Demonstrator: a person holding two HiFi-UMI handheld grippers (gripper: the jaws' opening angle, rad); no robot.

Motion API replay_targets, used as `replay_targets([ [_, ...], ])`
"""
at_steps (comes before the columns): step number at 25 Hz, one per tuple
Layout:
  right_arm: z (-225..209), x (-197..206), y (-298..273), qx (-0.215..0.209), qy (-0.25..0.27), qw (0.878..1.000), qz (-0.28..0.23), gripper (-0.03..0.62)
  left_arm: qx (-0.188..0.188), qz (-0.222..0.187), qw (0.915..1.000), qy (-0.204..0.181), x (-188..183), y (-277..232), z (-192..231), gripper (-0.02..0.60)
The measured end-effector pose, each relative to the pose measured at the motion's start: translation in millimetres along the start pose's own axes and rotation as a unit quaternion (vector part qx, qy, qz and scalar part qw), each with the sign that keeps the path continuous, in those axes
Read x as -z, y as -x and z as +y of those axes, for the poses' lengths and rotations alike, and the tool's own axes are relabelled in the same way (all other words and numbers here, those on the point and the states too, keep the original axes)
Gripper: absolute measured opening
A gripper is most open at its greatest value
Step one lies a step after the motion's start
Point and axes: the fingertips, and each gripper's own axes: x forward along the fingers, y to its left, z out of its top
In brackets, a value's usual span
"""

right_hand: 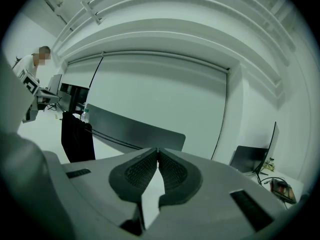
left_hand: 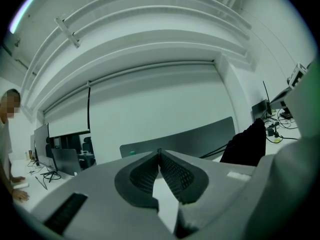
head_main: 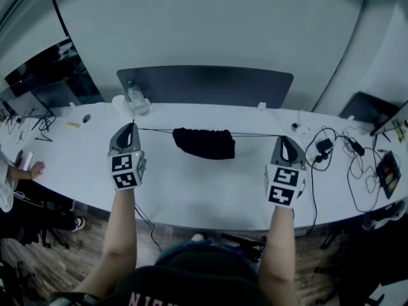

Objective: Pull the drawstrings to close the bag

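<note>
White table (head_main: 191, 190), long and curved, dark partition panel (head_main: 204, 83) along its far edge.

Containers:
- Bag (head_main: 204, 143), count 1. Dark fabric, on the table midway between the two grippers, mouth gathered into tight pleats along the top. Contents not visible.
- Bottle (head_main: 136, 98), count 1. Clear plastic, upright near the far edge, beyond the left gripper. Fill level cannot be read.

Drawstrings, count 2, one out of each side of the bag mouth.
- Left drawstring (head_main: 156, 131) runs straight and taut to the tips of the left gripper (head_main: 132, 126).
- Right drawstring (head_main: 255, 135) runs likewise to the right gripper (head_main: 283, 138). In the right gripper view it shows as two parallel strands.

Grippers, count 2, well apart, one either side of the bag.
- Both jaw pairs stand pressed together at the tips.
- Each taut cord ends at those tips, so each appears clamped on its cord, though the cord is too thin to see between the pads.
</note>
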Motion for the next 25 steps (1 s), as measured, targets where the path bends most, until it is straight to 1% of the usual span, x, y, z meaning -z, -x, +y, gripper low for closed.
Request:
replay_targets([
  [5, -4, 1, -3, 0.003, 0.001, 1.000, 0.004, 0.005, -0.006, 0.000, 1.0000, -0.003, 2, -5, 7, 0.012],
  [22, -14, 9, -11, 0.020, 0.002, 1.000, 0.020, 0.005, -0.031, 0.021, 0.9993, 0.003, 12, -12, 28, 0.012],
  [25, -15, 11, -14, 0.022, 0.001, 0.999, 0.023, 0.005, -0.035, 0.022, 0.9992, -0.002, 13, -14, 31, 0.012],
])
